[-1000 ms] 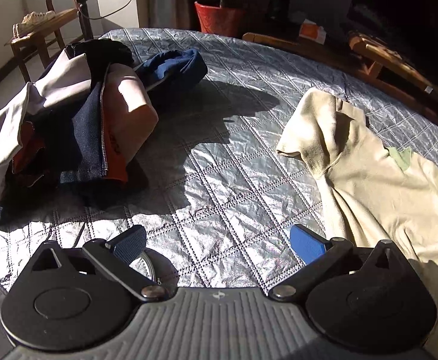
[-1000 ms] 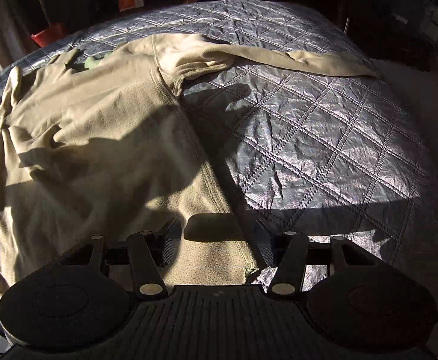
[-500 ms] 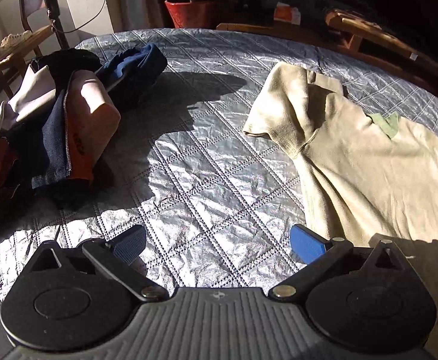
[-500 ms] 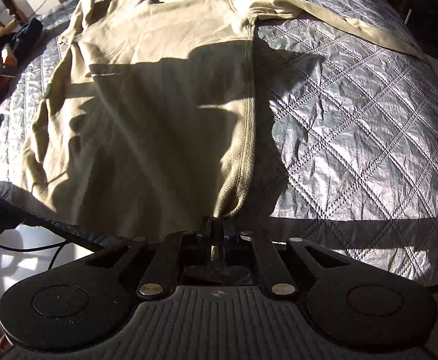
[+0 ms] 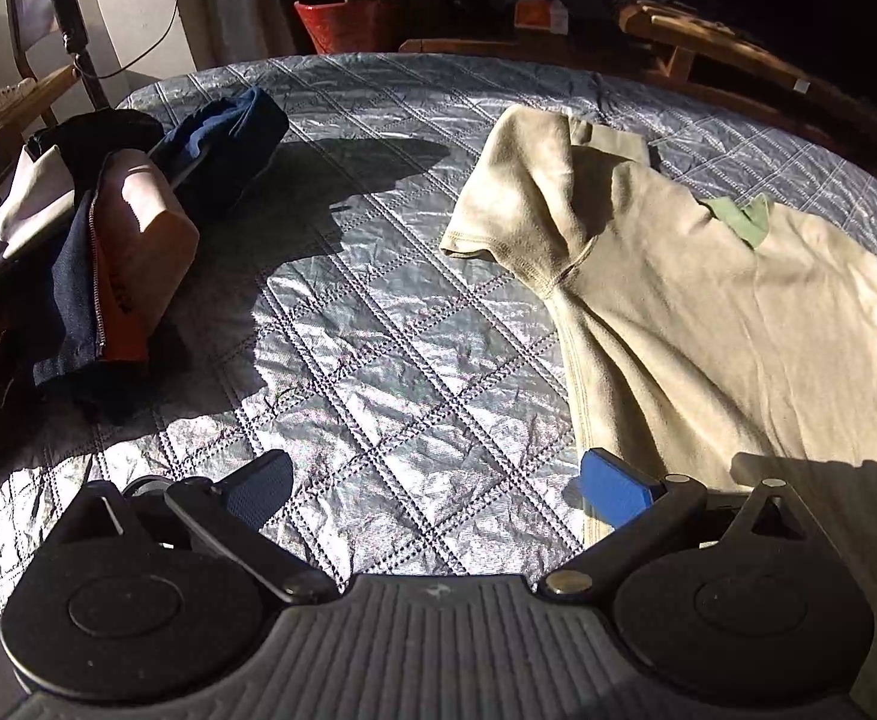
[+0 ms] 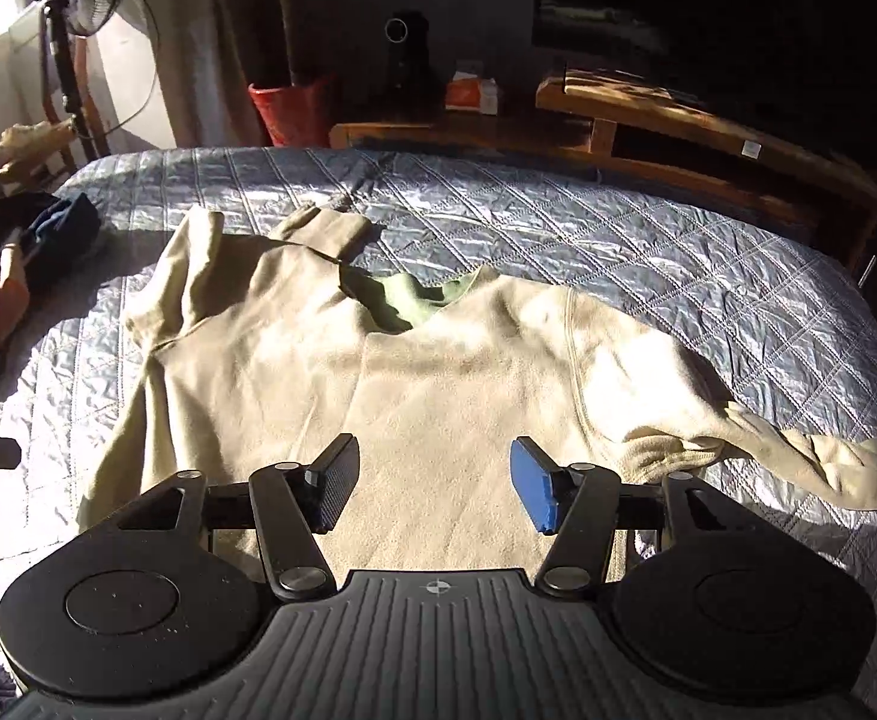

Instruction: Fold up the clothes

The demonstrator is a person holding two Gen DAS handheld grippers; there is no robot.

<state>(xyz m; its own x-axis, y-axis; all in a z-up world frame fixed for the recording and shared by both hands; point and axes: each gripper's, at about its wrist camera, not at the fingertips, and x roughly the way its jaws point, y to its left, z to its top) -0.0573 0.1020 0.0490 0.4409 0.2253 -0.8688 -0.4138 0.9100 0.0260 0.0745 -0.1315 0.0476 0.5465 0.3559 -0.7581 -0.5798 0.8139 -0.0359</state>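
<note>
A beige long-sleeved shirt with a green neck lining lies spread on the silver quilted bedcover. One sleeve is bunched near the shoulder; the other trails off to the right. My left gripper stands open low over bare quilt, its right pad just beside the shirt's side seam. My right gripper hovers over the lower body of the shirt. Its jaws are opening and nothing is pinched between the pads.
A heap of other clothes, navy, white and orange, sits at the bed's left side. Beyond the bed stand a red bin, a wooden bench, a fan stand and a chair.
Half a second ago my right gripper was shut on the shirt's hem corner; it has let go, opened and swung round over the shirt's body. My left gripper drifted slightly towards the shirt.
</note>
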